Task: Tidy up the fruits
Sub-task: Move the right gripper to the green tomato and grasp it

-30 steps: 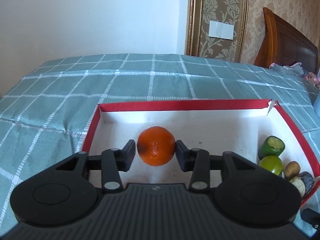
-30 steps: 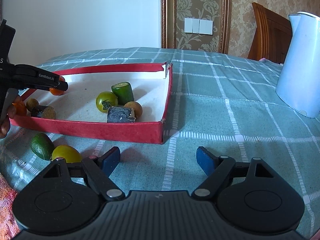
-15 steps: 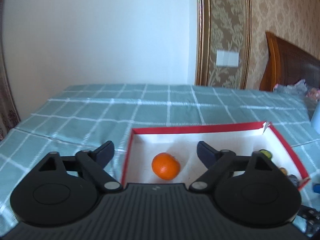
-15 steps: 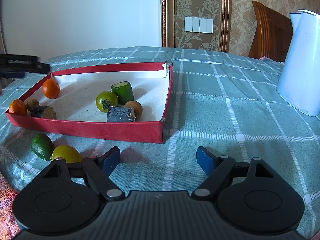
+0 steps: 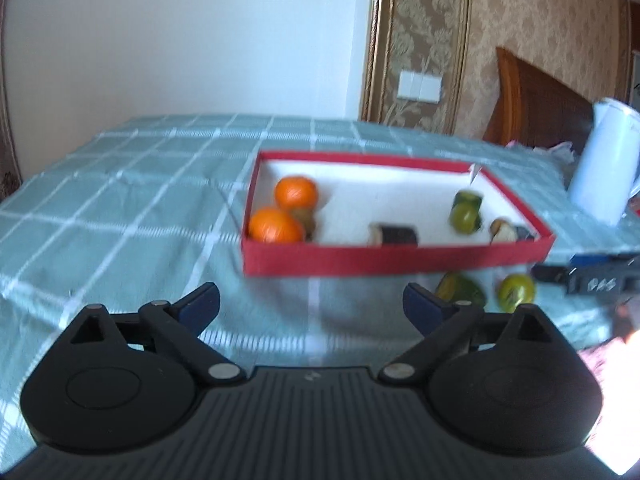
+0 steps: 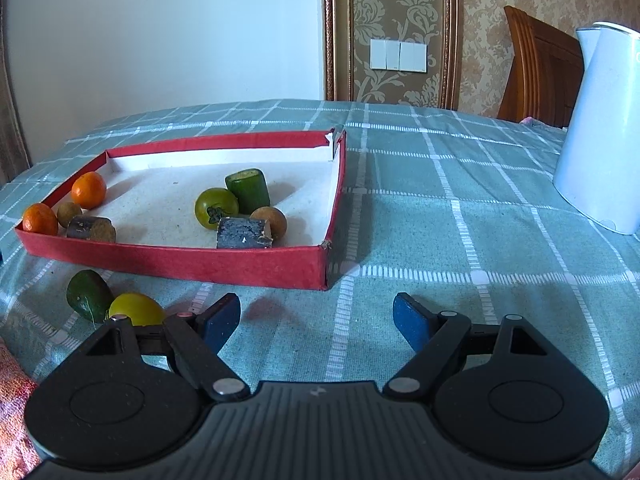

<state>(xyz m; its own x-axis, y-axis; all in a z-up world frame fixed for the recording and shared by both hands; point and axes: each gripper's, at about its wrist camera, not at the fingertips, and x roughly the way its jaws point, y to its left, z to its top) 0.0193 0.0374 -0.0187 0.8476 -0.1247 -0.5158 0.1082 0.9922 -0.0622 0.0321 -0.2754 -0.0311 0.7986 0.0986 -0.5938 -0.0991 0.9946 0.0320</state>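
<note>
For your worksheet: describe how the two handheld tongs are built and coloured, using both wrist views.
Both the left tongs and right tongs look alike: matte black ribbed body, two round black housings, angled black link arms with silver pivot pins, and blue pads on the fingertips. No cables or sleeves show.

Left wrist view motion-blurred; kettle (image 6: 600,132) cut off by right edge.

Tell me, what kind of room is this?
Probably a room in a home, maybe a dining room: a checked tablecloth, a white kettle, a wooden chair and patterned wallpaper.
</note>
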